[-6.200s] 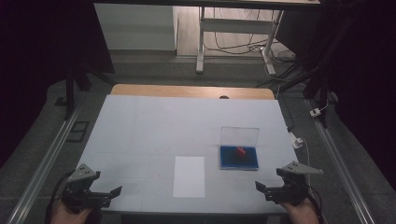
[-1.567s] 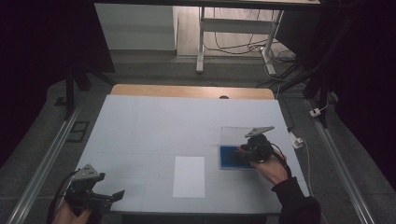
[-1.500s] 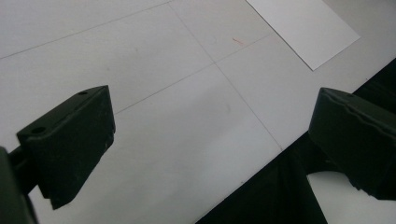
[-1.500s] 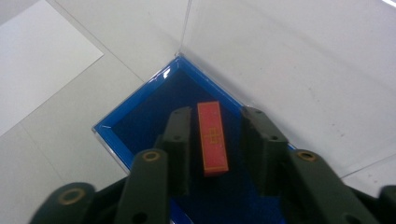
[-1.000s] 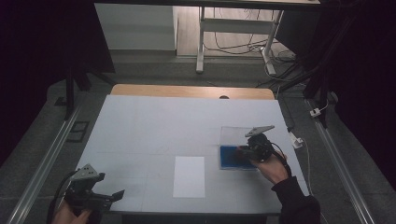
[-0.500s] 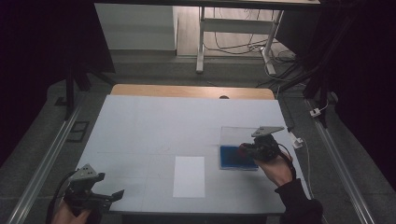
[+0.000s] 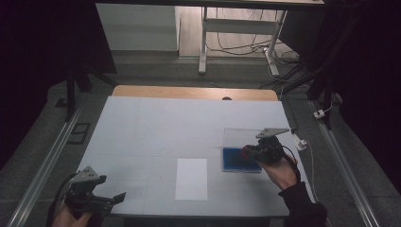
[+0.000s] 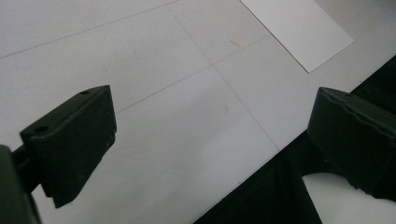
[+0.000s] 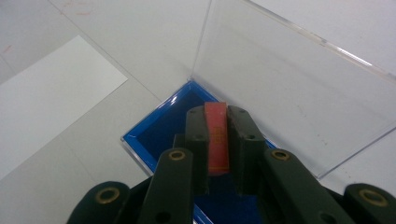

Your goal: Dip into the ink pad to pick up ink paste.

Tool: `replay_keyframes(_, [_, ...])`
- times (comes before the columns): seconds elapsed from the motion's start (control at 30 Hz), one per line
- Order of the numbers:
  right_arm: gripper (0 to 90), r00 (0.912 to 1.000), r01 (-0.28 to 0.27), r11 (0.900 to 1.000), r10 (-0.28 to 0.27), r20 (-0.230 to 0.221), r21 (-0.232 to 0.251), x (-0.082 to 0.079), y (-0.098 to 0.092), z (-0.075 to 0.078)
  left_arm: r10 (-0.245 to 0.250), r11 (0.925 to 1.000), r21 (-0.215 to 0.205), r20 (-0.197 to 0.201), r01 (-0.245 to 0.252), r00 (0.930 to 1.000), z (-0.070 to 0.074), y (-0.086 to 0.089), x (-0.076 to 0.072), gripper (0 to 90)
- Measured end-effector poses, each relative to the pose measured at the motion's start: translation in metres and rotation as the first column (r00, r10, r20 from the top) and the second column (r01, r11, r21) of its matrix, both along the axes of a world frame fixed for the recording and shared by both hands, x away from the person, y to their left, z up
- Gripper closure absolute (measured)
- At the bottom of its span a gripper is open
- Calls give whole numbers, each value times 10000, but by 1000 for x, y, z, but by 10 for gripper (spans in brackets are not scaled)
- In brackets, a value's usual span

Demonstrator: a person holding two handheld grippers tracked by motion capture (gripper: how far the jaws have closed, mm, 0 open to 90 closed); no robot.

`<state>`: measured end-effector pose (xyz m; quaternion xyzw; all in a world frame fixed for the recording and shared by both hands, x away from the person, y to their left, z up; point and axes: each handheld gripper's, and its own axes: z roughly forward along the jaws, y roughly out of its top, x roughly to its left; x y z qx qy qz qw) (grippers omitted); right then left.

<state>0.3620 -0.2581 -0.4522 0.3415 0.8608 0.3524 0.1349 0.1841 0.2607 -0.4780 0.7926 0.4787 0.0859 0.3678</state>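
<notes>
Since the earlier moment, when both hands wait at the near edge, the right gripper point(image 7: 251, 152) has travelled out over the blue box point(image 7: 235, 160), whose clear lid point(image 9: 299, 79) stands open behind it, and the red piece that lay inside is now between its jaws. From the right gripper view, those jaws are closed tight on the red piece point(image 9: 216, 138), held just above the blue floor of the box. The left gripper point(image 7: 101, 201) sits at the near left corner of the white table point(image 7: 156, 132) with its jaws spread wide and nothing between them, the white sheet point(image 7: 191, 178) lying well off to its side.
</notes>
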Motion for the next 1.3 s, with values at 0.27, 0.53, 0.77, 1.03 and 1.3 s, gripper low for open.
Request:
replay_keyframes(0.27, [791,9999,-22,9997,19,-105,-252,6,0,-5,7,10000,-16,-54,-7,10000,0,0,1,18])
replay_keyframes(0.53, [791,9993,244,9994,-252,-280,-261,11,-1,-12,-20,10000,-44,-92,19,10000,0,1,2,17])
replay_keyframes(0.77, [792,9984,315,9985,-335,-464,-446,15,0,-19,54,9999,-113,-85,-55,9999,0,2,2,3])
replay_keyframes(1.03, [794,9964,427,9970,-472,-703,-650,17,0,-23,150,9999,-84,149,-149,9998,1,1,2,0])
replay_keyframes(1.3, [798,9959,540,9953,-595,-679,-798,17,4,-24,113,9999,67,117,-114,9999,1,-1,4,0])
